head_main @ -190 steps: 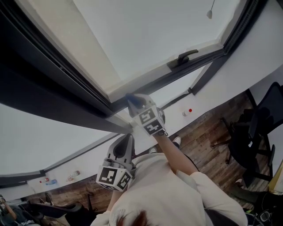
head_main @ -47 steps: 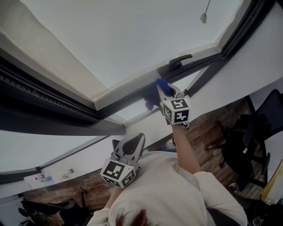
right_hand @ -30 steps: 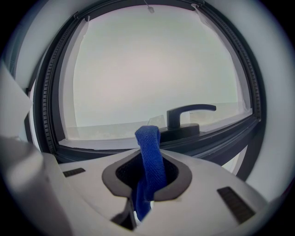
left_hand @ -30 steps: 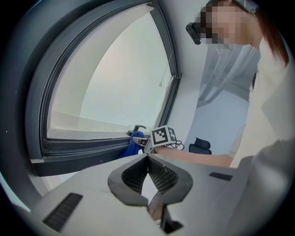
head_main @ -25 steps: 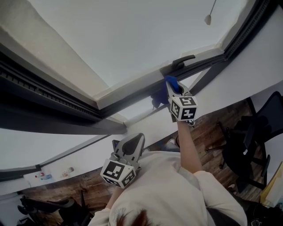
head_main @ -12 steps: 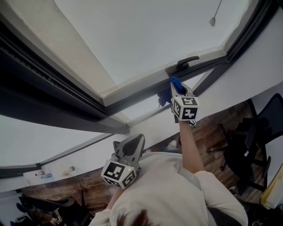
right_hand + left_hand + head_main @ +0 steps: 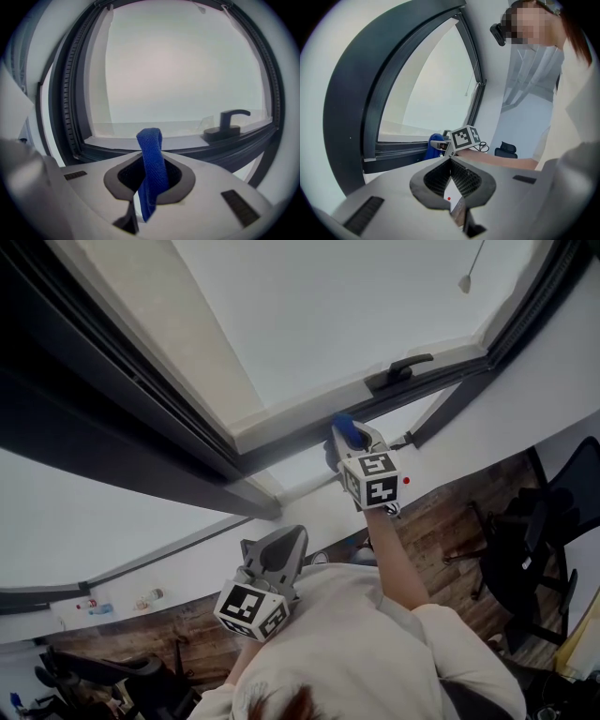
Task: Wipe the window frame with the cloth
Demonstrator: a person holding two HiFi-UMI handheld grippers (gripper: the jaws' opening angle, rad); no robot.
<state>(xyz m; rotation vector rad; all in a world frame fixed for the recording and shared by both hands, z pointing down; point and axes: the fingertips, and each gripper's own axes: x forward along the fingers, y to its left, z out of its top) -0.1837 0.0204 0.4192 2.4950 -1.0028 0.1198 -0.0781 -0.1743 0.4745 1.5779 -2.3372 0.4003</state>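
The blue cloth (image 7: 151, 159) stands pinched between the closed jaws of the right gripper (image 7: 351, 439), at the dark window frame (image 7: 309, 435) mid-picture in the head view, left of the handle (image 7: 228, 123). Only the head view shows the wooden floor (image 7: 441, 517) and the office chair (image 7: 534, 549) at lower right. The left gripper (image 7: 452, 180), at lower centre, has its jaws together and empty.

Cloth (image 7: 151, 173) lies before window frame (image 7: 197, 151); handle (image 7: 229, 123) right of it.

wall (image 7: 530, 385): white | floor (image 7: 448, 514): dark wood planks | furniture: black office chair (image 7: 551, 514), right | window (image 7: 356, 296): pale, bright pane
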